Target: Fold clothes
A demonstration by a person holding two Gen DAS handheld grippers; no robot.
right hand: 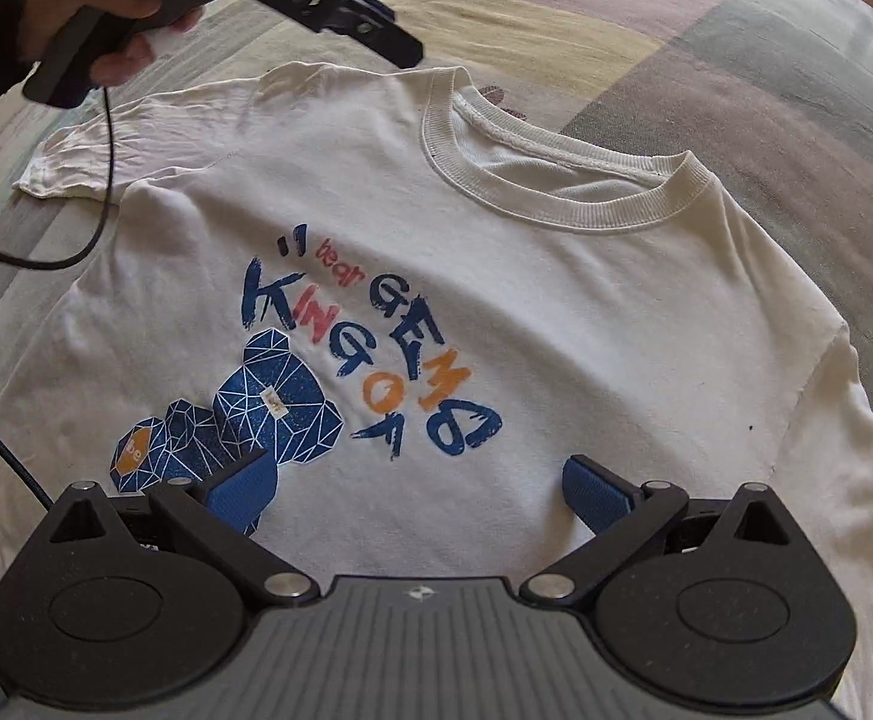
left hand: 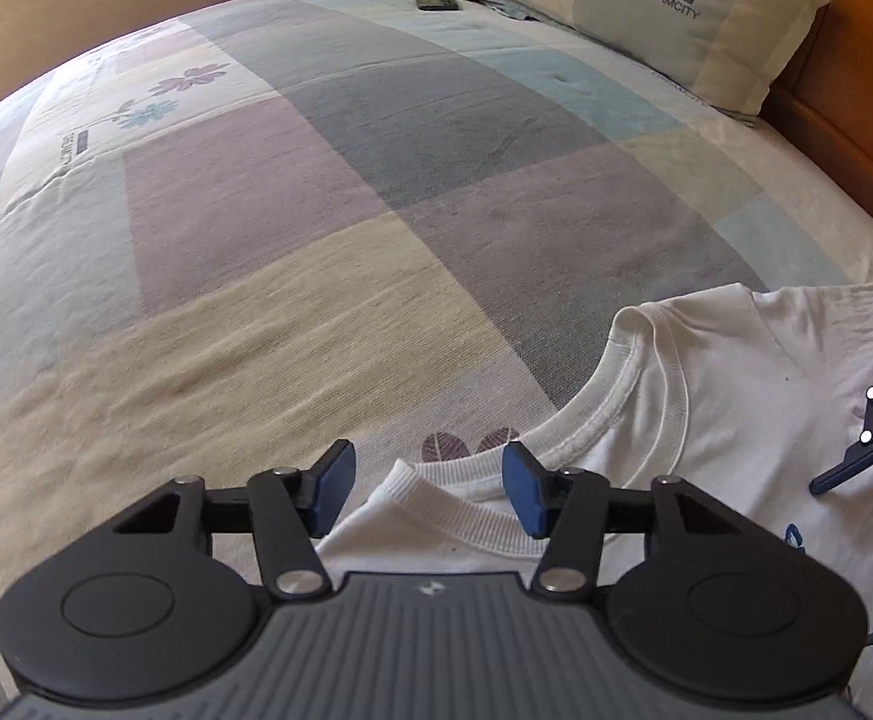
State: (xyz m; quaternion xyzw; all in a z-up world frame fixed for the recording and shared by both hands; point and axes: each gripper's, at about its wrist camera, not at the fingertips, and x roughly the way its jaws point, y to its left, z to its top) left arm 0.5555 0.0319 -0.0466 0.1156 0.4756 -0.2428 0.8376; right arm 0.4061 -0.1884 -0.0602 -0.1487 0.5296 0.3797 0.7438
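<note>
on the left our left gripper (left hand: 429,489) hangs over the collar (right hand: 562,192), its fingers (left hand: 333,489) wide and holding nothing; in the middle the white t-shirt (right hand: 496,312) lies flat, print up, on the bed (left hand: 316,192); to the right our right gripper (right hand: 421,495) hovers over the chest, fingers wide, empty; we judge folding not yet begun, and next we must pinch a shoulder and hem edge.

Left claw (left hand: 427,495) spread wide, right claw (right hand: 418,489) spread wide, both apparently hovering
</note>
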